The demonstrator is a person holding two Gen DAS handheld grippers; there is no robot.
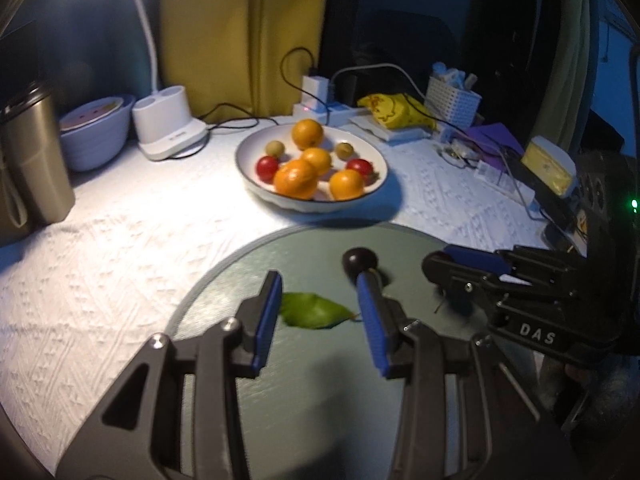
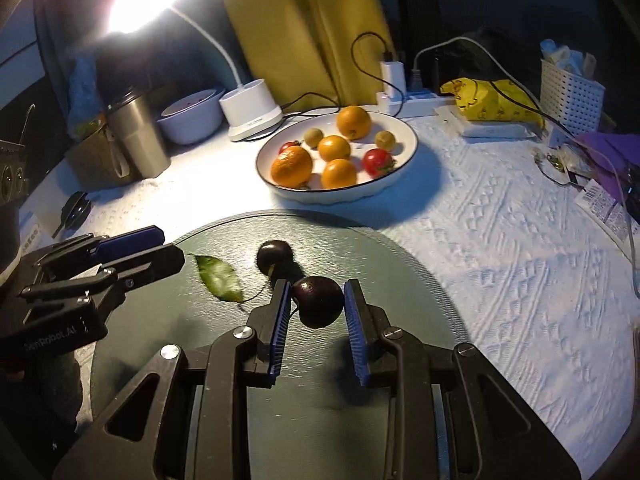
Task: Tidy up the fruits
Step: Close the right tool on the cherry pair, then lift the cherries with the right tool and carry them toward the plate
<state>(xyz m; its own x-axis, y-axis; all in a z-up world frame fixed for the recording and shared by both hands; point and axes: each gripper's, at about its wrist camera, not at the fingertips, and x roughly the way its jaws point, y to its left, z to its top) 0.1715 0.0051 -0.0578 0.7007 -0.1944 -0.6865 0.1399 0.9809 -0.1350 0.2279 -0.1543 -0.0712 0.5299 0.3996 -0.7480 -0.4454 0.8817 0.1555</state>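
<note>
A white bowl (image 1: 256, 184) (image 2: 404, 178) holds several oranges, two red tomatoes and two small green fruits. Nearer lies a round dark green mat (image 1: 304, 400) (image 2: 320, 420). On the mat are a green leaf (image 1: 312, 311) (image 2: 219, 277) and two dark cherries. My left gripper (image 1: 318, 304) is open over the leaf, one cherry (image 1: 359, 262) (image 2: 274, 254) just past its right finger. My right gripper (image 2: 317, 304) (image 1: 440, 268) is open, its pads on either side of the nearer cherry (image 2: 320, 300), with a small gap on each side.
A white textured cloth (image 2: 520, 280) covers the table. A steel tumbler (image 1: 32, 160), a pale bowl (image 1: 98, 136) and a white lamp base (image 1: 168, 128) stand at the back left. A power strip (image 1: 320, 104), a yellow bag (image 1: 396, 112), a white basket (image 1: 452, 104) and cables lie at the back right.
</note>
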